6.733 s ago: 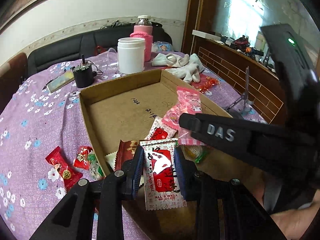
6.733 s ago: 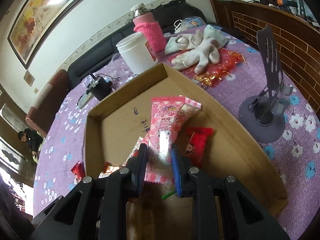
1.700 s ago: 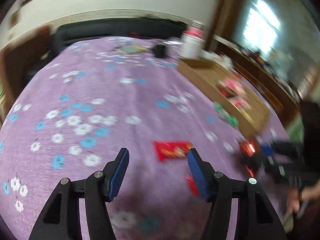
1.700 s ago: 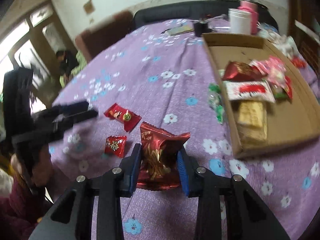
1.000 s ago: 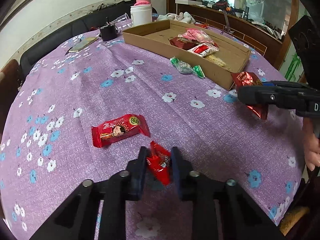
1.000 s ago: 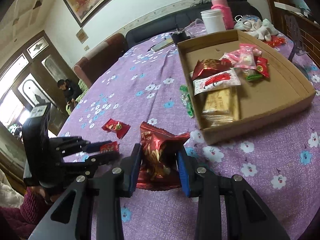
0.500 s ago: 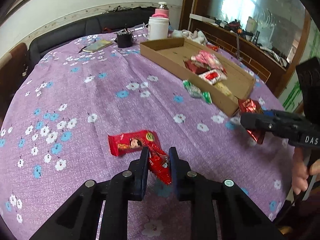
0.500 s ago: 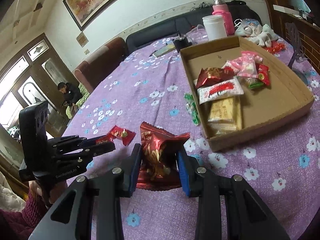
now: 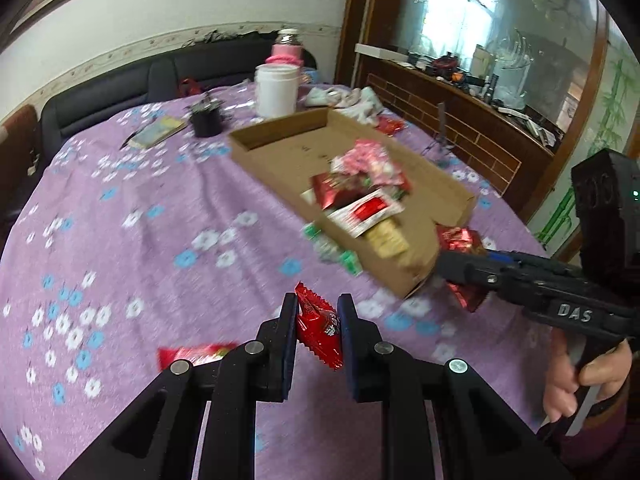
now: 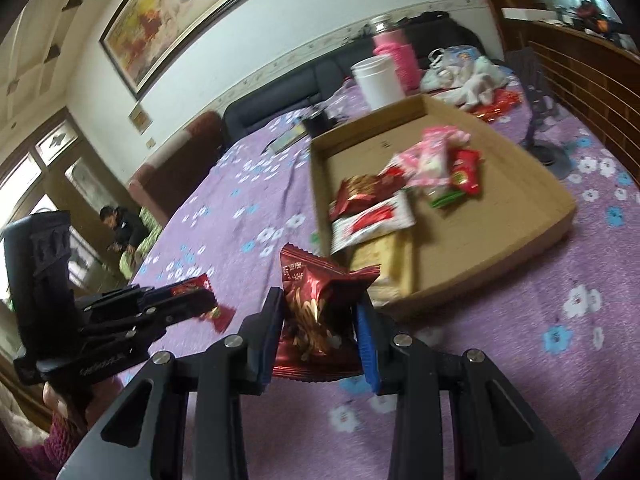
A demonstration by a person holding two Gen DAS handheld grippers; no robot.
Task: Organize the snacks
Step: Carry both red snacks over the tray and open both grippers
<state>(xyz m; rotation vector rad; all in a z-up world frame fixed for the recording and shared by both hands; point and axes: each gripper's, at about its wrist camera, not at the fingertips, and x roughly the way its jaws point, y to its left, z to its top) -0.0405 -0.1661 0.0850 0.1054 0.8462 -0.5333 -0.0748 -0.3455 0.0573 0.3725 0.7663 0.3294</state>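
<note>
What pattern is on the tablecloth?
The tablecloth is purple with small white and blue flowers, clearest in the left wrist view.

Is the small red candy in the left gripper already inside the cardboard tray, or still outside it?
Outside. The small red candy is clamped in the left gripper, above the purple tablecloth, short of the cardboard tray.

Snack packets [image 10: 372, 216] lie in the cardboard tray [image 10: 496, 252] on the table [image 10: 240, 208].
</note>
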